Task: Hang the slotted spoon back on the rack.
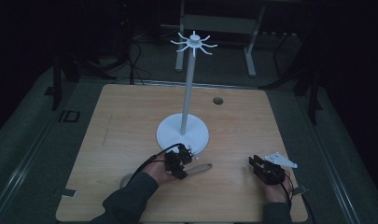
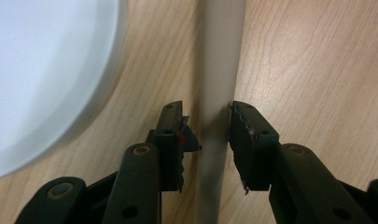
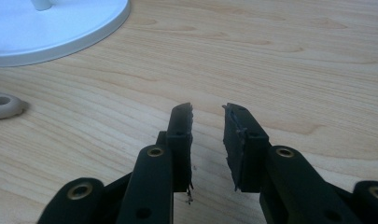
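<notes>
Resting on a wooden table (image 1: 130,140) in a dark room, left hand-held gripper (image 1: 179,162) straddles a beige handle (image 2: 219,93); right hand-held gripper (image 1: 266,169) released.

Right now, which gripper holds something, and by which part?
The left gripper straddles a beige handle mid-length; grip unclear. The right gripper holds nothing.

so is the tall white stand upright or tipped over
Upright: the tall white hook-topped stand has its round base flat on the wooden table, with the pole rising straight to the hooks.
</notes>
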`<action>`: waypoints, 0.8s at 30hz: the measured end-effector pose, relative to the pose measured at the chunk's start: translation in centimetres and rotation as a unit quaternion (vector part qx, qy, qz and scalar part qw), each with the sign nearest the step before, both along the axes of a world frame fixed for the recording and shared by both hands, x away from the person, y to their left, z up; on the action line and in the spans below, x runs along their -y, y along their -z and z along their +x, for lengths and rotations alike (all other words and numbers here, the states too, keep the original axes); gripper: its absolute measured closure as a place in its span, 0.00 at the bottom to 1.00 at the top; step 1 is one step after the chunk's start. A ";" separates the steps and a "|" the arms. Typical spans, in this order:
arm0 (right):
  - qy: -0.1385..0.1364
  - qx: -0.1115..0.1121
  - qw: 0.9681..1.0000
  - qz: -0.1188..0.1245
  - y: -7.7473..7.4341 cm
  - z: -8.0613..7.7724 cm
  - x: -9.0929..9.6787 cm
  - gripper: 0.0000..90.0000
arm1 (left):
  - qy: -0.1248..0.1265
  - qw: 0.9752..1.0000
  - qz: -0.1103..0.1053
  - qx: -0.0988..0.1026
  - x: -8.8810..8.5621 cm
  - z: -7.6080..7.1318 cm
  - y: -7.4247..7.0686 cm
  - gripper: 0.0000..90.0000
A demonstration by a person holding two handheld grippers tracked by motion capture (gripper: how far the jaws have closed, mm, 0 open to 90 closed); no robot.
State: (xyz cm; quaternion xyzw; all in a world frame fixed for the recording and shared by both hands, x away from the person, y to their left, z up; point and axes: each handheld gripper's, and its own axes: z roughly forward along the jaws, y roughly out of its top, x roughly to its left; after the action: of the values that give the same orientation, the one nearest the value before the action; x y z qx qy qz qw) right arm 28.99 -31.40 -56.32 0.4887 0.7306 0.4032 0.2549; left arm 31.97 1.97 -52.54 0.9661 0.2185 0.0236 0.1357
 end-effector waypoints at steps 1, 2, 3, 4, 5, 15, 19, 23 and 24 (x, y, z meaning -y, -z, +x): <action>0.000 0.000 1.000 0.000 0.0 0.0 0.0 0.80 | 0.001 1.000 0.003 -0.003 0.1 0.0 0.1 0.73; 0.001 0.000 1.000 0.001 0.0 0.0 0.0 0.80 | 0.002 1.000 0.005 -0.004 0.1 0.0 0.2 0.73; 0.001 -0.001 1.000 0.001 0.0 0.0 0.0 0.80 | 0.004 1.000 0.008 -0.003 0.2 0.0 0.2 0.74; 0.001 -0.001 1.000 0.001 0.0 0.0 0.0 0.80 | 0.004 1.000 0.010 -0.004 0.3 0.0 0.4 0.74; 0.001 -0.001 1.000 0.001 0.0 0.0 0.0 0.80 | 0.005 1.000 0.012 -0.005 0.4 0.0 0.4 0.74; 0.001 0.000 1.000 0.000 0.0 0.0 0.1 0.80 | 0.004 1.000 0.030 -0.008 1.0 -0.1 0.7 0.77; 0.001 0.000 1.000 0.000 0.0 0.0 0.0 0.80 | 0.005 0.999 0.038 -0.013 1.2 0.0 0.7 0.79; -0.001 0.000 1.000 0.000 0.1 0.0 0.0 0.80 | 0.003 0.998 0.050 -0.023 1.6 0.2 0.6 0.79; -0.001 0.000 1.000 -0.001 0.1 0.0 0.0 0.80 | 0.006 0.998 0.054 -0.023 1.7 0.2 0.6 0.80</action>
State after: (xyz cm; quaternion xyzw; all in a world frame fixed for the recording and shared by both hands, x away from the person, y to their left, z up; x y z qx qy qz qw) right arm 29.01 -31.38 -56.38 0.4878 0.7313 0.4029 0.2549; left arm 32.18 0.31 -53.12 0.9735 0.2146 0.0123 0.0786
